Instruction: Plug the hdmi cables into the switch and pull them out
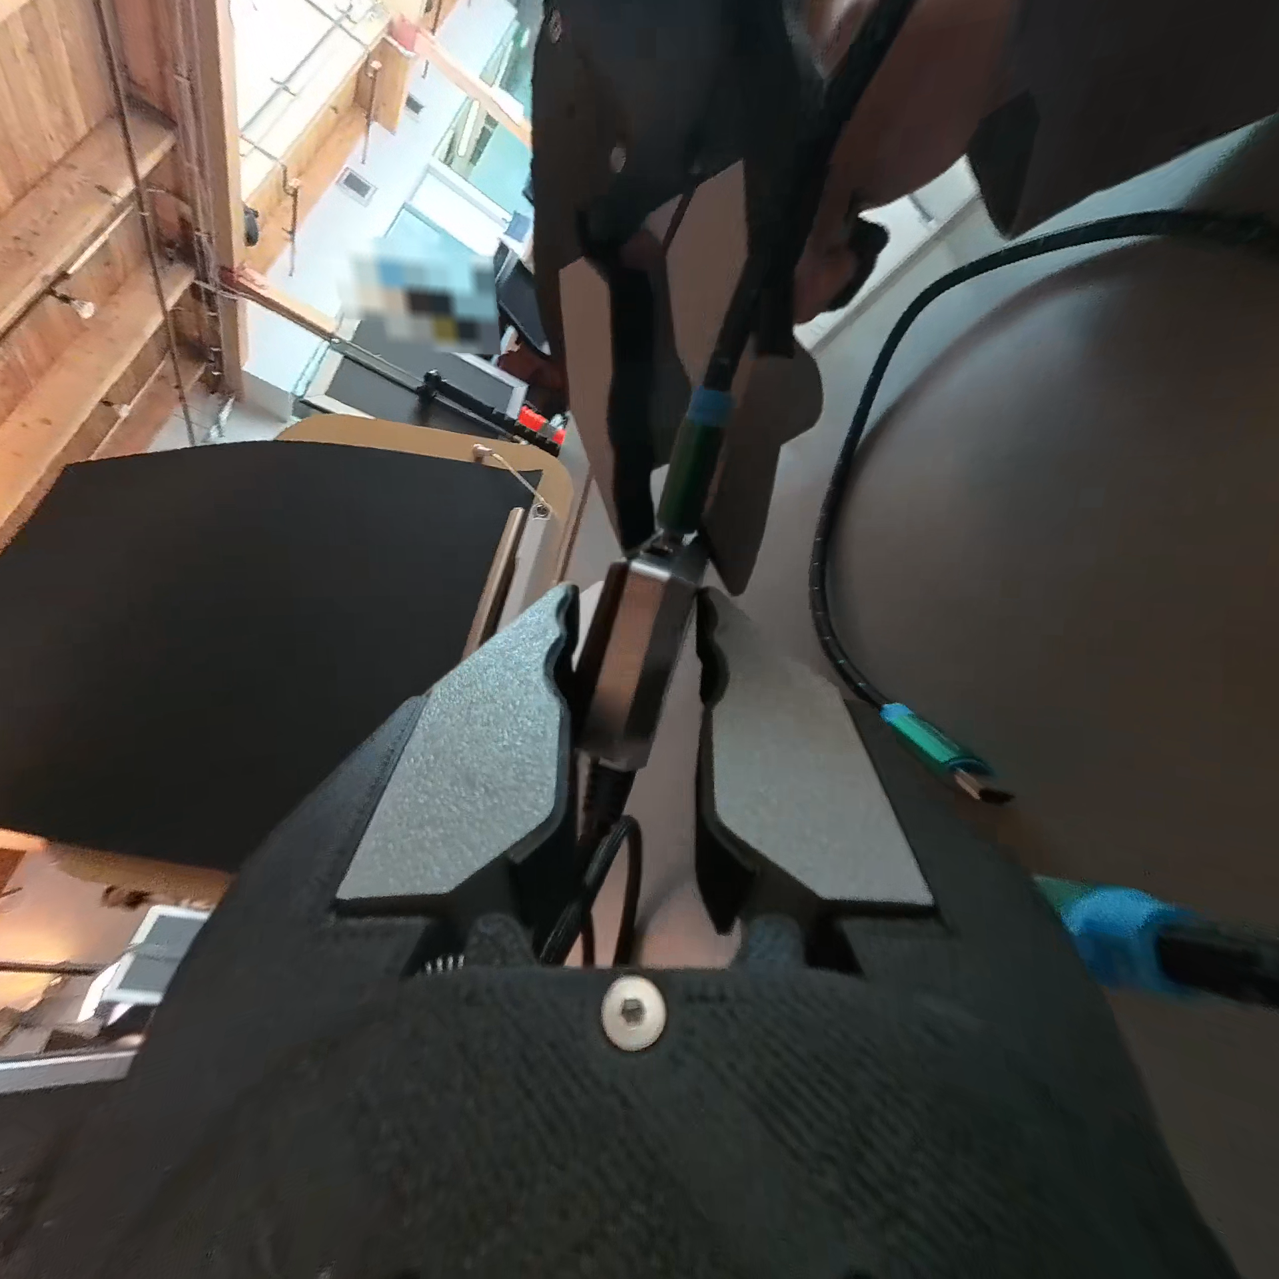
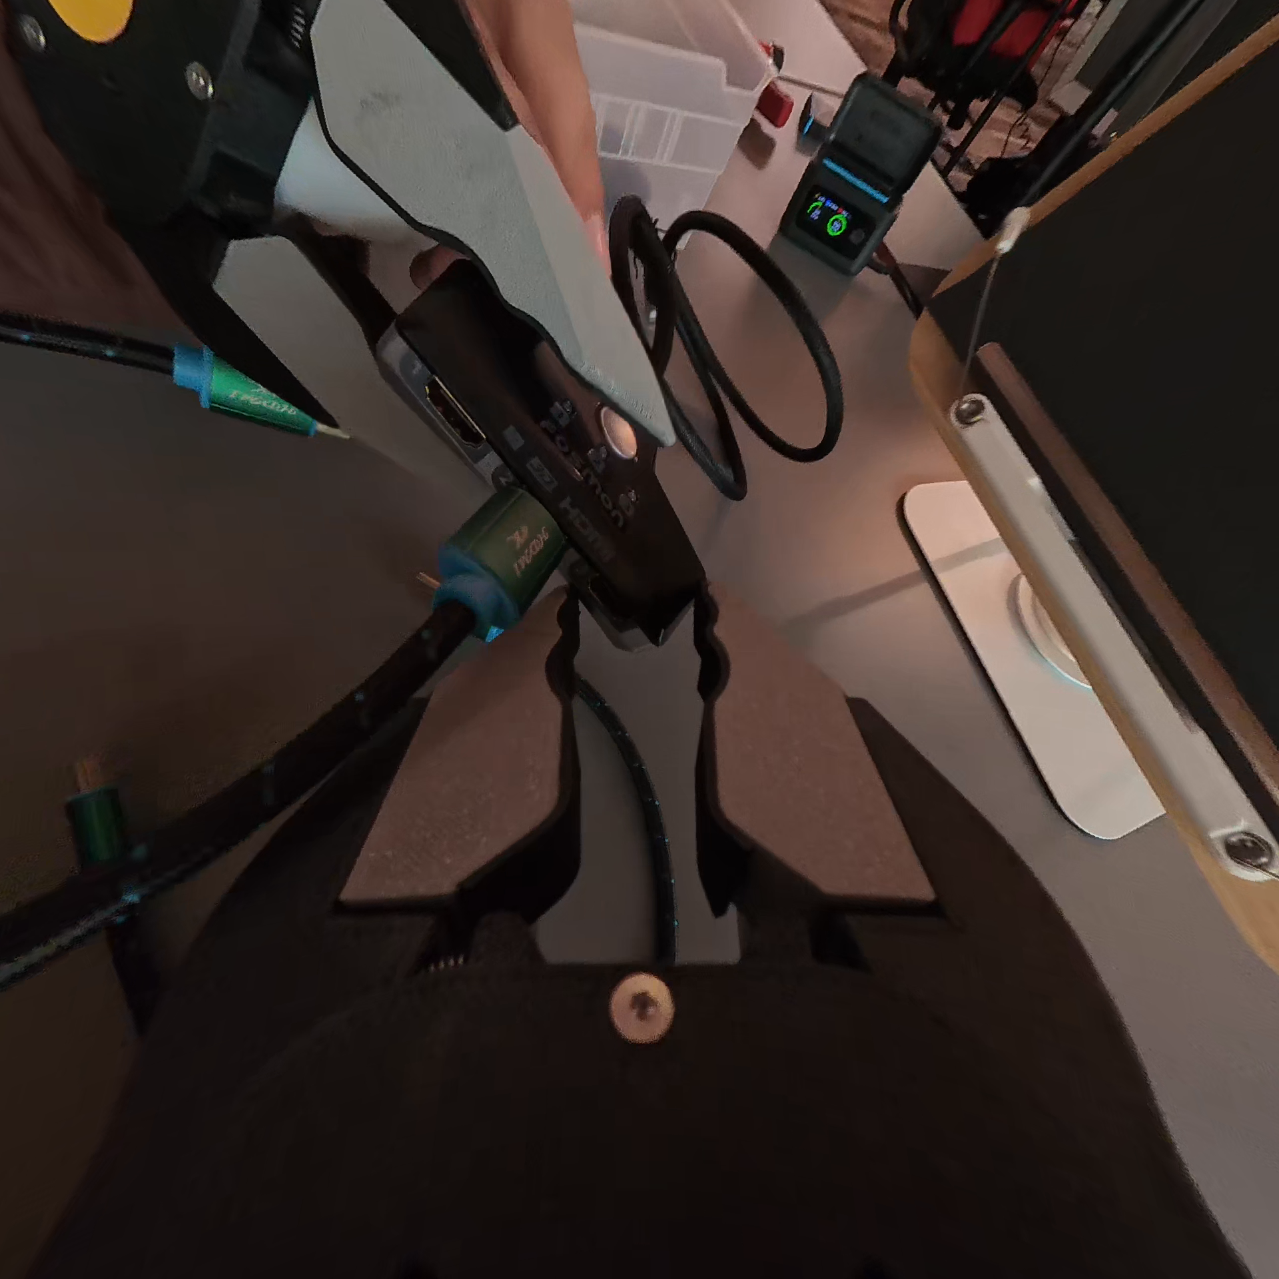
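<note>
Left wrist view showed the left claw point(image 1: 633, 609) clamped on the grey metal HDMI switch box point(image 1: 640, 657), a green-shelled cable plug point(image 1: 682, 477) seated in its far end, while right wrist view showed the right claw point(image 2: 637, 616) parted beside that switch box point(image 2: 554, 450) above the grey table point(image 2: 830, 588).

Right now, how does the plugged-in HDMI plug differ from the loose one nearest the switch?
The plugged-in plug sits in the switch, metal tip hidden; the loose plug lies apart on the table, tip bare. The plugged-in one stands beside the right gripper; the loose one is farther off. Both green, blue-collared.
</note>
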Demonstrator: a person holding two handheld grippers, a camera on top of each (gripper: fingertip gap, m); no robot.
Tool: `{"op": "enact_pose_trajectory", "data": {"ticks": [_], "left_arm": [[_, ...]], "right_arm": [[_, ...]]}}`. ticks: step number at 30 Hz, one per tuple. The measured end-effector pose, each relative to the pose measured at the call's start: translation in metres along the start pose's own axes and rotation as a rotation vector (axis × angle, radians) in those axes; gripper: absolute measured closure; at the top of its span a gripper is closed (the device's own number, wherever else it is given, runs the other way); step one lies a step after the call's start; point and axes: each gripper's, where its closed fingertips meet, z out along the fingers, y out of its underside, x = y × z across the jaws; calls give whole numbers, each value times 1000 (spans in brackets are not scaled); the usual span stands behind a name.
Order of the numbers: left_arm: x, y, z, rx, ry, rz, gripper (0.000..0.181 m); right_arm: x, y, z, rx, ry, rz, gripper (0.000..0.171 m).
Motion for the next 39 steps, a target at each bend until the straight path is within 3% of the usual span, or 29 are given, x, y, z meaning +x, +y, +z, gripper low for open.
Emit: {"op": "enact_pose_trajectory", "data": {"ticks": [12, 23, 26, 28, 35, 39], "left_arm": [[10, -6, -1, 22, 47, 43, 157], [1, -3, 1, 7, -10, 96, 161], [-9, 5, 0, -19, -52, 78, 160], [-17, 9, -2, -24, -87, 57, 161], [-43, 12, -11, -59, -241, 75, 162], [-46, 14, -11, -77, -263, 100, 162]], "right_arm": [[-5, 1, -1, 9, -41, 15, 140], [7, -4, -5, 52, 32, 24, 143], [14, -6, -11, 83, 50, 71, 153], [17, -5, -12, 94, 28, 126, 149], [-9, 26, 15, -84, -139, 182, 133], [-20, 43, 26, -195, -156, 128, 135]]}}
